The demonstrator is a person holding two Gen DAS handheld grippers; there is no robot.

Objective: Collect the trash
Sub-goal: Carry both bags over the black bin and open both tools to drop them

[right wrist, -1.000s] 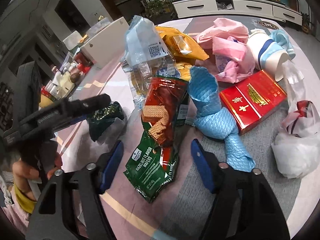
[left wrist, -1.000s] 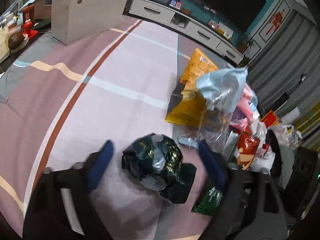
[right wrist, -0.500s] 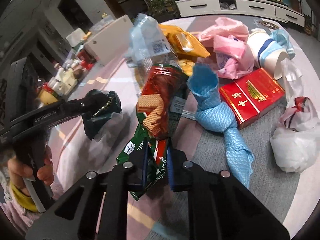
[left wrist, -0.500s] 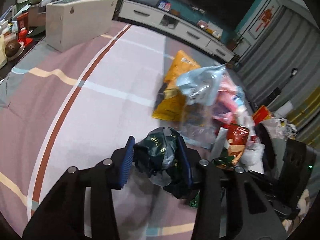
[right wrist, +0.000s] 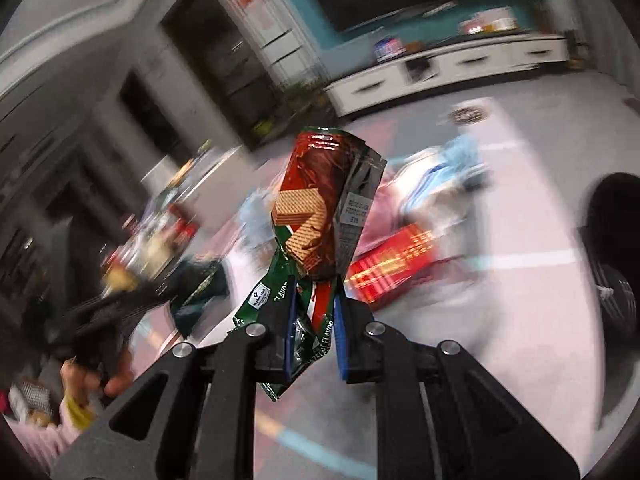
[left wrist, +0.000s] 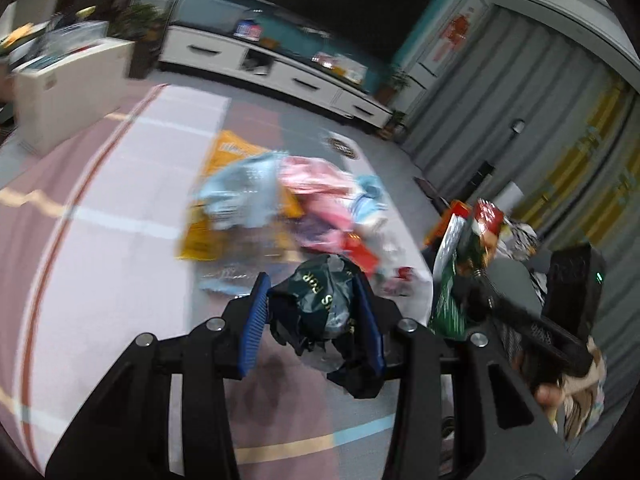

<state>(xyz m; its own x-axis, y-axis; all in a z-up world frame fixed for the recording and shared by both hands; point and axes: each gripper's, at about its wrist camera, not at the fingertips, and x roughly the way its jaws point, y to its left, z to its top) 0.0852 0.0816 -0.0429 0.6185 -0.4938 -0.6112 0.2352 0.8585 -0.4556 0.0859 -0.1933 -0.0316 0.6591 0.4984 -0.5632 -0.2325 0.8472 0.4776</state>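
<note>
My left gripper [left wrist: 312, 316] is shut on a crumpled dark green wrapper [left wrist: 320, 304] and holds it above the table. My right gripper [right wrist: 314, 320] is shut on a green and red hazelnut wafer packet [right wrist: 320, 208], lifted off the table and standing upright between the blue pads. The wafer packet also shows in the left wrist view [left wrist: 468, 248] at the right. The dark wrapper also shows in the right wrist view [right wrist: 200, 284] at the left. A blurred pile of trash [left wrist: 288, 204] lies on the striped tablecloth [left wrist: 120, 200]: an orange bag, a pale blue bag, pink plastic.
A red box [right wrist: 390, 264] lies on the table behind the wafer packet. A white box [left wrist: 68, 88] stands at the table's far left. A white TV cabinet [left wrist: 280, 68] runs along the back wall. A dark round object [right wrist: 616, 240] sits at the right edge.
Both grippers have lifted their items off the table and swung upward. The views are now motion-blurred and show more of the room.
</note>
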